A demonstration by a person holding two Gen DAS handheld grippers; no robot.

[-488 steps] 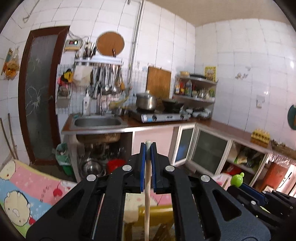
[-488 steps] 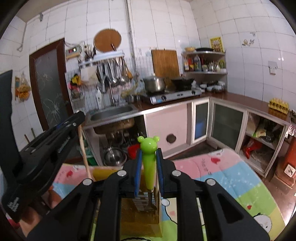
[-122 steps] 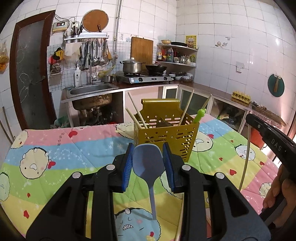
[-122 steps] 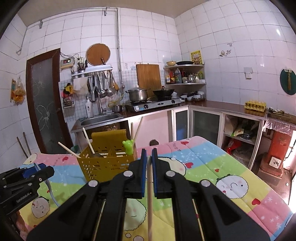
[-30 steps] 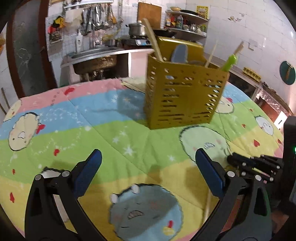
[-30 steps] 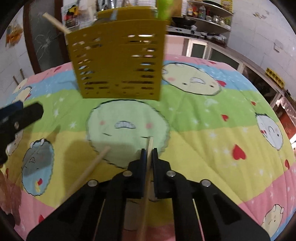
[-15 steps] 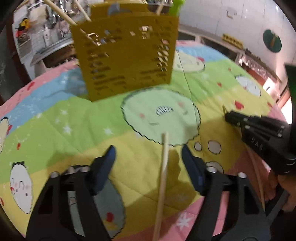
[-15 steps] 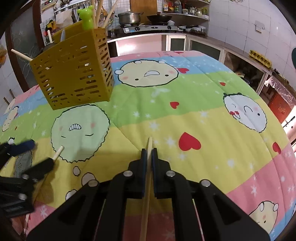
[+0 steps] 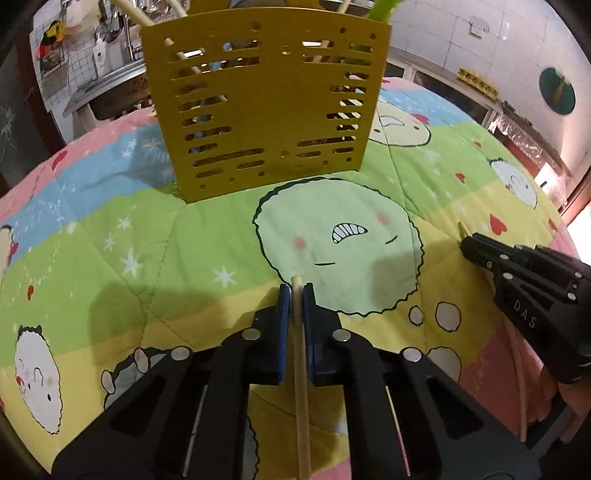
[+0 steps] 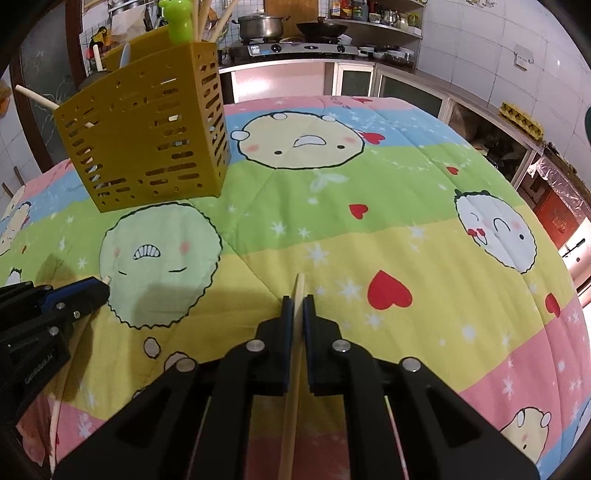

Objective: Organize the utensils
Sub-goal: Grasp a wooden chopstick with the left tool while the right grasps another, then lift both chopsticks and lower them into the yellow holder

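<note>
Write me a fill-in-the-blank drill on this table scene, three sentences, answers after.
1. The left tool is shut on a wooden ____.
2. The slotted utensil holder is ____ in colour.
3. Under the holder lies a colourful cartoon-print ____, not bare wood.

Missing words: chopstick; yellow; quilt

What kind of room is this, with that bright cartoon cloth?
Most likely a home kitchen: a pot and a wok stand on a gas stove against tiled walls, and a yellow utensil holder stands on the cloth-covered table.
</note>
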